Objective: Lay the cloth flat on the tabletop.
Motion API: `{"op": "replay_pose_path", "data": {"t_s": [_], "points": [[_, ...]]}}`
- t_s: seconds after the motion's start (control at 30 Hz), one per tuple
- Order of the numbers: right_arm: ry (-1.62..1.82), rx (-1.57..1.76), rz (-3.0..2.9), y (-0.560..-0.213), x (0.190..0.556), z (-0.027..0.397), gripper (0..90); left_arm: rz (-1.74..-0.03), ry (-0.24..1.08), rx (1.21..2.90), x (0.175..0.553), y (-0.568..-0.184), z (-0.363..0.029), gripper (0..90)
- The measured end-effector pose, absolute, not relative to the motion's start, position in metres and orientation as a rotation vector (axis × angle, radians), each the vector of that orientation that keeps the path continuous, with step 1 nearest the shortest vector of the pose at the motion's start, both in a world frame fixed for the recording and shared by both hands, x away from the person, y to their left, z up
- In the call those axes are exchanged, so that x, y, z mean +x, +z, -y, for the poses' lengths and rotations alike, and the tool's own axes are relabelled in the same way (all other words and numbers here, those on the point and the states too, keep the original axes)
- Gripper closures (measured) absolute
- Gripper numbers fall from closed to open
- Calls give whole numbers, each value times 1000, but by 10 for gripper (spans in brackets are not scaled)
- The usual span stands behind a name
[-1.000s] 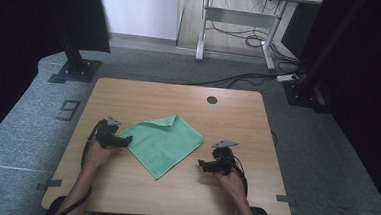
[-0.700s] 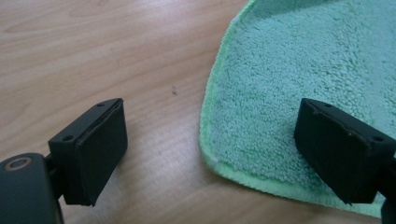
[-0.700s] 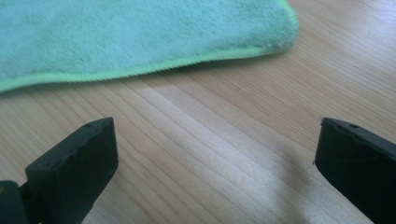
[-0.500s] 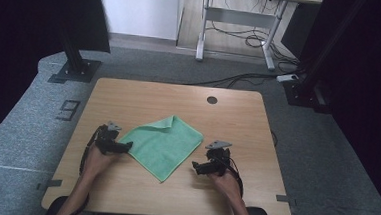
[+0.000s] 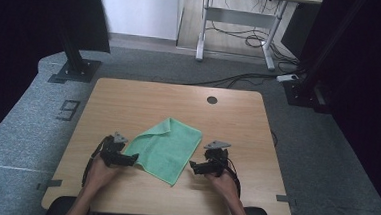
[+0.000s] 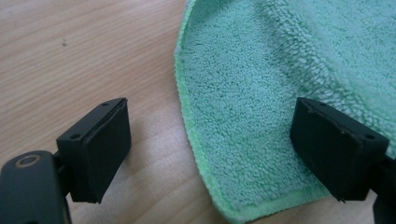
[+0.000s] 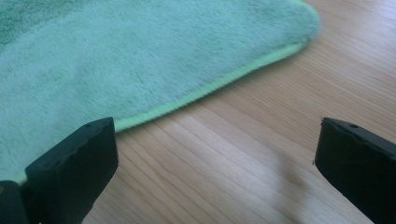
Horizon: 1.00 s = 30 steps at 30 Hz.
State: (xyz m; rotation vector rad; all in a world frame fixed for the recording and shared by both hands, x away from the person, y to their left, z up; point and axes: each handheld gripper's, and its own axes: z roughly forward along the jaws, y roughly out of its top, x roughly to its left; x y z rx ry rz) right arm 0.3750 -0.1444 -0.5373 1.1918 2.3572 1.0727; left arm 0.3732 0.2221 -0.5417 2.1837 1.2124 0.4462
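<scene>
A green microfibre cloth (image 5: 165,148) lay on the wooden table (image 5: 144,99); left gripper (image 5: 131,159) at nine o'clock, right gripper (image 5: 194,166) at three, both released, jaws wide.

A lab or studio room: grey carpet floor (image 5: 38,108) marked with tape, black curtains (image 5: 366,73) at left and right, loose cables (image 5: 242,40) under a far desk (image 5: 244,20), a wooden surface (image 5: 179,102) at centre.

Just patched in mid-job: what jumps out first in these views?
A green cloth lies folded on the near middle of the wooden table. The left gripper and right gripper flank it, both open; in the left gripper view the cloth's corner sits between the fingers.
</scene>
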Motion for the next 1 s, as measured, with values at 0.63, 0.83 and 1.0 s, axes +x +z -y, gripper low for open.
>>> {"op": "replay_pose_path", "data": {"t_s": [0.63,0.83,1.0], "points": [[932,1101,-2397,-551,375,107,0,-1157,441,2225,359,-539,-219,144],[907,1148,-2376,-550,377,129,0,-1114,475,2199,360,-532,-215,153],[906,1185,-2369,-550,380,144,0,-1069,488,2183,369,-524,-202,220]]}}
